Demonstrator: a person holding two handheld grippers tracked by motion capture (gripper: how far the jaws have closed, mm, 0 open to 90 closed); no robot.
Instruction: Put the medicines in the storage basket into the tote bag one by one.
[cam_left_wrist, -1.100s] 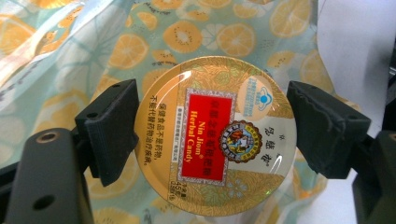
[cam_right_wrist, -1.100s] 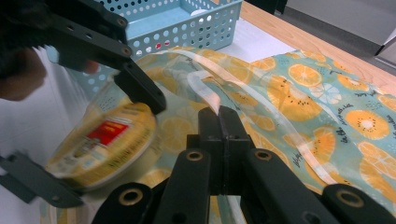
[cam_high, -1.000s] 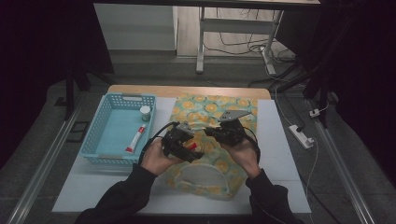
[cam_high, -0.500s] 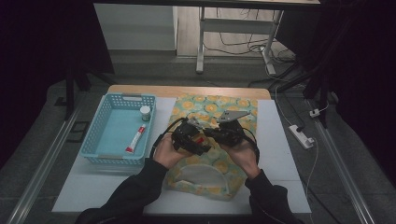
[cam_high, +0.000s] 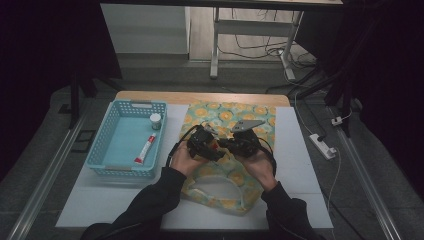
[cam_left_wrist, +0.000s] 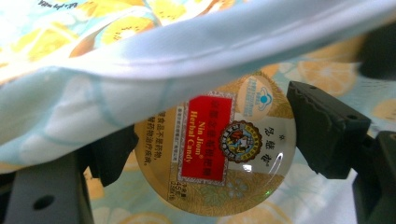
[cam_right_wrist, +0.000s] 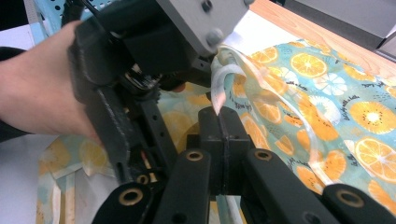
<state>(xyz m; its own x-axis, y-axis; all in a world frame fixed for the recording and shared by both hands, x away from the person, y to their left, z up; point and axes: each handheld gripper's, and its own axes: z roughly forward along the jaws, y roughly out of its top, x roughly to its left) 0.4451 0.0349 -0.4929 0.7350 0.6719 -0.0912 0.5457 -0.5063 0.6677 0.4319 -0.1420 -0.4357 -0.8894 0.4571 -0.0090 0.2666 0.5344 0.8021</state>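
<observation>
Left gripper (cam_high: 212, 145) clamps a candy tin (cam_left_wrist: 215, 149), right gripper (cam_high: 235, 142) pinches the citrus-print bag (cam_high: 227, 117) on the white table (cam_high: 300, 165).

worktop (cam_high: 300, 165): basket (cam_high: 107, 160) on its left part, fabric bag (cam_high: 220, 117) on its middle | basket: tube (cam_high: 145, 150) inside, small jar (cam_high: 155, 120) behind the tube | over bag: left tongs (cam_high: 216, 150) and right tongs (cam_high: 227, 145) side by side | left tongs: candy tin (cam_left_wrist: 217, 154) between the jaws, under the bag's raised edge (cam_left_wrist: 224, 46) | right tongs: closed on that edge

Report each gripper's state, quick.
Left gripper: shut on the round candy tin, at the bag's opening.
Right gripper: shut on the edge of the orange-print bag, lifting it.
</observation>
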